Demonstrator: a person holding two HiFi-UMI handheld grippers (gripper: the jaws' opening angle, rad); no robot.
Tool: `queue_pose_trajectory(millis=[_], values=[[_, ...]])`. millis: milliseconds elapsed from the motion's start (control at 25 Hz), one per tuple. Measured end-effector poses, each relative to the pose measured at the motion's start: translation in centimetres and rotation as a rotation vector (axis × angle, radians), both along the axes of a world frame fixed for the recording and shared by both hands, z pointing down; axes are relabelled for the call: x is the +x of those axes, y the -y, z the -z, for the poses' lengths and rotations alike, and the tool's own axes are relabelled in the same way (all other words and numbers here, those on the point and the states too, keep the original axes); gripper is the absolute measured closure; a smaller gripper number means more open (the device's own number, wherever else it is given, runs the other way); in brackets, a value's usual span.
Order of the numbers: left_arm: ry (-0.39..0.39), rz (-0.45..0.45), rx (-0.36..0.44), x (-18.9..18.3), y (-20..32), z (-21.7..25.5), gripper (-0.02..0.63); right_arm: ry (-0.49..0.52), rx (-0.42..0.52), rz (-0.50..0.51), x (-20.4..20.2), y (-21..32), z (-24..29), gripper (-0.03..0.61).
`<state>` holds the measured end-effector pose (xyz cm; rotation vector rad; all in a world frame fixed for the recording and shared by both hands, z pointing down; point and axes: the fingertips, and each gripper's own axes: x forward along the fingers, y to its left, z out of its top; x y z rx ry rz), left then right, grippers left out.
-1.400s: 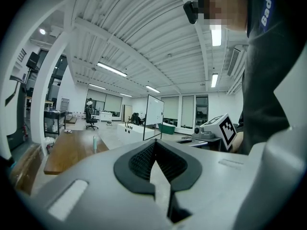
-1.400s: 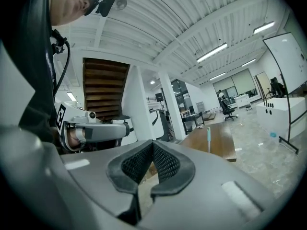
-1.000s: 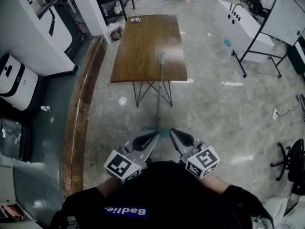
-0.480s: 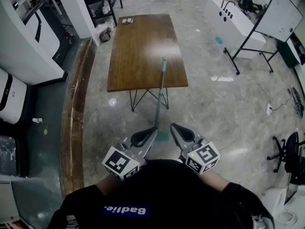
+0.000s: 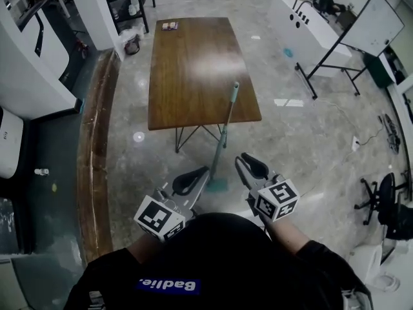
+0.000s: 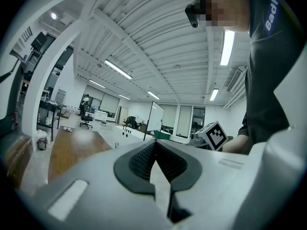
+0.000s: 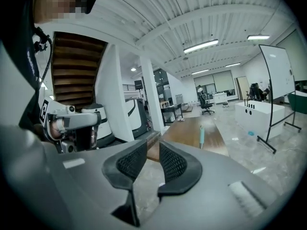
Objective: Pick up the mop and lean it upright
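Observation:
The mop (image 5: 224, 134) stands upright on the floor, its teal-tipped handle leaning against the front edge of the wooden table (image 5: 193, 63) and its teal head on the floor between my two grippers. My left gripper (image 5: 187, 179) is shut with nothing in it; its pads (image 6: 144, 157) meet at the tips. My right gripper (image 5: 248, 165) has just been opening; a narrow gap shows between its pads (image 7: 172, 164) and nothing is in it. In the right gripper view the mop handle (image 7: 202, 135) stands ahead and to the right of the jaws. Neither gripper touches the mop.
A whiteboard on a stand (image 5: 374, 21) and a white counter (image 5: 303, 21) are at the back right. An office chair (image 5: 387, 205) stands at the right. A wooden ledge (image 5: 93, 147) and white machines (image 5: 32, 57) run along the left.
The head view has shifted, and the mop handle now slants right against the table edge. Both grippers have moved across the floor. The right gripper's jaws have parted a little.

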<state>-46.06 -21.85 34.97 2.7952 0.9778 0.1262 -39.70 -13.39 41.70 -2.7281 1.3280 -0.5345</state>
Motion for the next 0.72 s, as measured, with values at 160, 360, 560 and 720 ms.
queue_pose_trajectory(millis=[160,360,560,720], values=[[0.02,-0.002,-0.031,0.3,1.3,-0.9,0.594,0.046,-0.041,-0.055,1.6,-0.2,-1.9,0.474],[0.028,0.001,-0.003,0.3,1.5,-0.9,0.594,0.088,-0.094,-0.071,3.7,-1.4,-4.3,0.451],[0.028,0.072,0.008,1.3,1.7,-1.4,0.594,0.138,-0.115,-0.063,7.3,-2.6,-7.3,0.43],[0.053,0.139,0.019,2.6,1.5,-0.8,0.594,0.157,-0.129,-0.02,10.5,-2.6,-8.7,0.42]])
